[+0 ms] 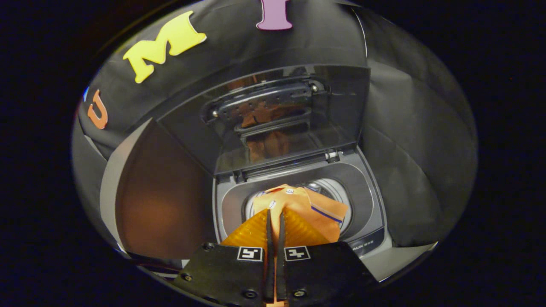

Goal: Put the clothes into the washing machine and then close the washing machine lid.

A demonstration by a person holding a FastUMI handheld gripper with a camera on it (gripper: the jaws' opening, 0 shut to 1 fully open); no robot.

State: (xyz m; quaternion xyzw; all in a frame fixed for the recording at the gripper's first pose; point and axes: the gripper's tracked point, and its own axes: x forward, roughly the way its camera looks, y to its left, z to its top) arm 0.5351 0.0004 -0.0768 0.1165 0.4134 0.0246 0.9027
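Clothes hang over the open drum, pinched in the gripper

Clothes here come down to one orange garment [298,204], and it is held at the very tip of the gripper [275,221]; the two fingers are pressed almost together with only a sliver between them, and the cloth appears caught in that sliver, bunched on either side of them; from there it drapes forward over the round drum opening [337,192] of the washing machine [367,213], though whether its far edge already rests on the rim cannot be told. The hold looks deliberate: a pinch at one point lets the rest of the fabric hang down toward the tub, so that spreading the fingers would likely drop it inside. Beyond the garment the washing machine lid [273,119] stands raised and tilted back on its hinge [332,155], leaving the mouth free; its glossy underside throws back an orange reflection. The count is short: one gripper with two fingers, one garment, one machine, one lid. Loading seems nearly done; closing the lid is not yet begun.
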